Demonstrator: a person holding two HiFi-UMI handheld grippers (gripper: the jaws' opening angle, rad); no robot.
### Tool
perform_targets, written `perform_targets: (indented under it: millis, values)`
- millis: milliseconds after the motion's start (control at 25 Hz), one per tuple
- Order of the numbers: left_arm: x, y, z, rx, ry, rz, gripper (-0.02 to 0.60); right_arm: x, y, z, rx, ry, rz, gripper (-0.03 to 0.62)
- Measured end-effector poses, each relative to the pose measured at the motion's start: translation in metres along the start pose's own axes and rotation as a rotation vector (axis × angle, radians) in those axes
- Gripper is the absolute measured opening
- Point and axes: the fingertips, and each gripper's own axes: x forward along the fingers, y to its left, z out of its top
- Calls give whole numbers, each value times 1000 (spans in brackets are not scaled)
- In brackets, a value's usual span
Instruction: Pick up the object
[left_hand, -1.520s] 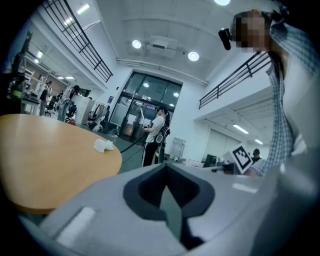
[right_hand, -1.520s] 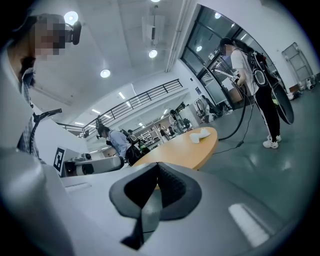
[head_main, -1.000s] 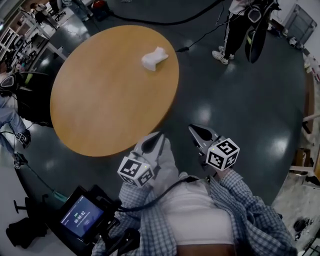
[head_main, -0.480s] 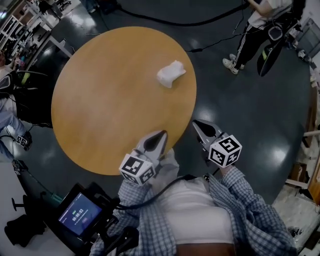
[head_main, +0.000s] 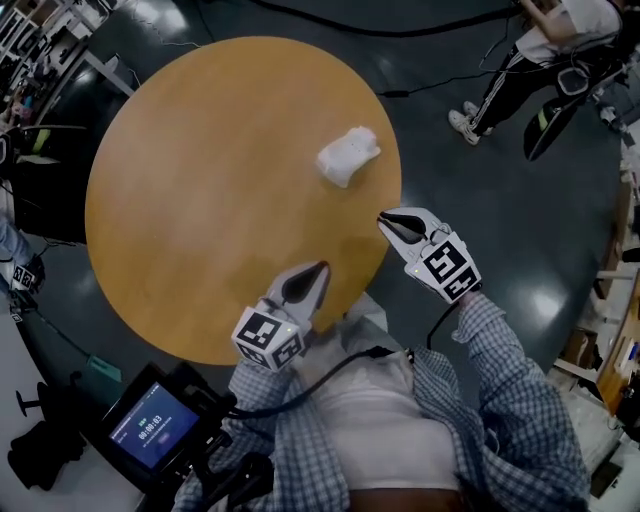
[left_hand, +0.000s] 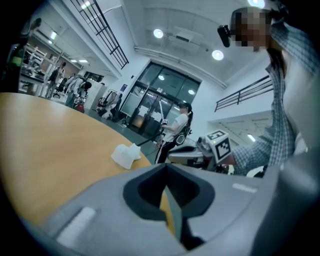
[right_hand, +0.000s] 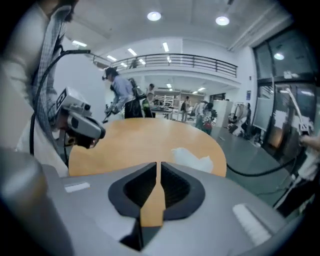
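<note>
A crumpled white object (head_main: 347, 155) lies on the round wooden table (head_main: 200, 180), near its right edge. It also shows in the left gripper view (left_hand: 126, 154) and the right gripper view (right_hand: 192, 157). My right gripper (head_main: 384, 221) hovers at the table's right rim, just below the white object, shut with nothing between its jaws. My left gripper (head_main: 320, 268) reaches over the table's near edge, well short of the object, and is shut and empty too. Each gripper view shows jaw tips meeting over the tabletop, left gripper (left_hand: 166, 168) and right gripper (right_hand: 157, 167).
A person in striped track trousers (head_main: 505, 85) stands on the dark floor beyond the table at the top right. A cable (head_main: 430, 85) runs across the floor there. A lit screen on a stand (head_main: 150, 428) sits at my lower left. Chairs and desks line the left side.
The table and white object have come closer in the head view. My right gripper moved up to the table's right rim, nearer the object. The left gripper now reaches over the near edge.
</note>
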Motion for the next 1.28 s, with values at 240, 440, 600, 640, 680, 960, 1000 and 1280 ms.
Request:
perform_targets:
  millis: [240,440,600,640,680,960,1000,1280]
  values:
    - [15,-11,14,-35,-13,21,-2,24,-33,3,-420,244,176,199]
    - [28,-2,23,-45,-22,63,-2,67,-64,-5,-695,390,325,284]
    - [29,7,26,-54,-37,75,-2,97,-85,-21,-888,507,399,364]
    - [27,9,25,-53,-42,84,-2,105,-88,-26,-934,538,421,382]
    - [25,13,24,-52,-46,96,-2,113,-90,-28,-975,563,442,398]
    - [17,18,15,-83,-52,157,-2,147,-95,-41,-1102,679,575,433]
    - [17,18,15,-88,-53,163,-2,149,-96,-46,-1110,703,591,433]
    - [23,29,28,-91,-70,201,-2,164,-115,-52,-1120,807,617,457]
